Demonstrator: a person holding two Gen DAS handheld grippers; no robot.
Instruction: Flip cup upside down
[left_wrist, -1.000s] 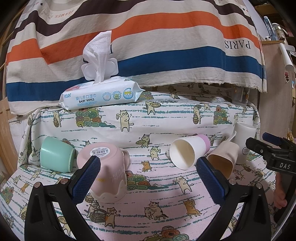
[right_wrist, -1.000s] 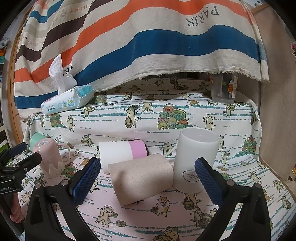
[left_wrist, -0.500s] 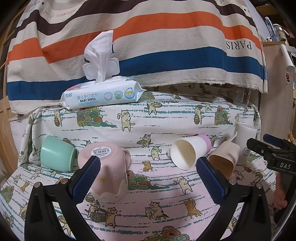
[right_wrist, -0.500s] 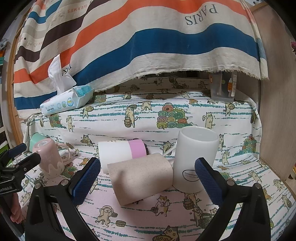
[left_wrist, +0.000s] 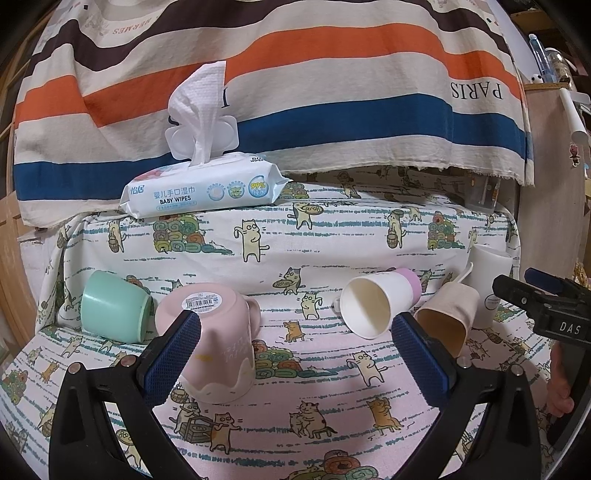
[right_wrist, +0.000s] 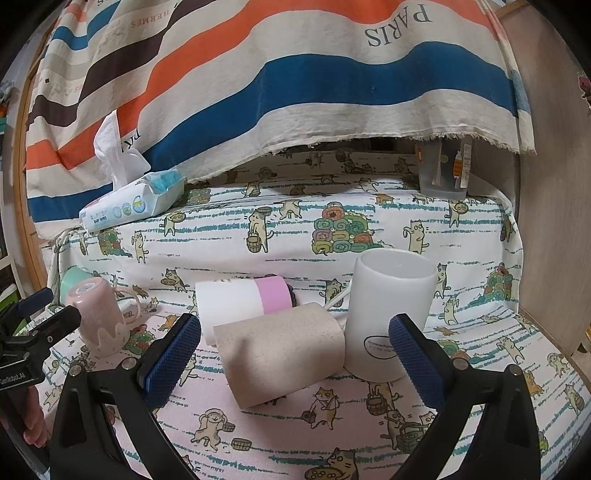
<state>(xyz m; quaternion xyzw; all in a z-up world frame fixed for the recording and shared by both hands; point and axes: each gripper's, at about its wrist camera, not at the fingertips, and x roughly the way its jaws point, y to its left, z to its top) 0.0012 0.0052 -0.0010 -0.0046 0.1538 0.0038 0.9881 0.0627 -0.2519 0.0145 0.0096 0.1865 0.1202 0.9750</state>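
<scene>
A pink mug (left_wrist: 218, 343) stands upside down on the cat-print cloth, barcode sticker on its base; it also shows in the right wrist view (right_wrist: 98, 317). A mint cup (left_wrist: 112, 306) lies on its side to its left. A white-and-pink cup (left_wrist: 376, 302) and a beige cup (left_wrist: 448, 317) lie on their sides; the beige cup (right_wrist: 284, 350) lies between my right gripper's fingers. A white cup (right_wrist: 389, 314) stands upside down. My left gripper (left_wrist: 295, 354) is open and empty, just in front of the pink mug. My right gripper (right_wrist: 295, 356) is open and empty.
A pack of baby wipes (left_wrist: 203, 188) sits on the raised ledge behind the cups. A striped cloth (left_wrist: 295, 92) hangs at the back. A clear container (right_wrist: 443, 170) stands on the ledge at the right. A wooden panel (right_wrist: 554, 221) bounds the right side.
Both grippers have drawn back and risen slightly; the cups sit a little lower and smaller in view. No cup has moved.
</scene>
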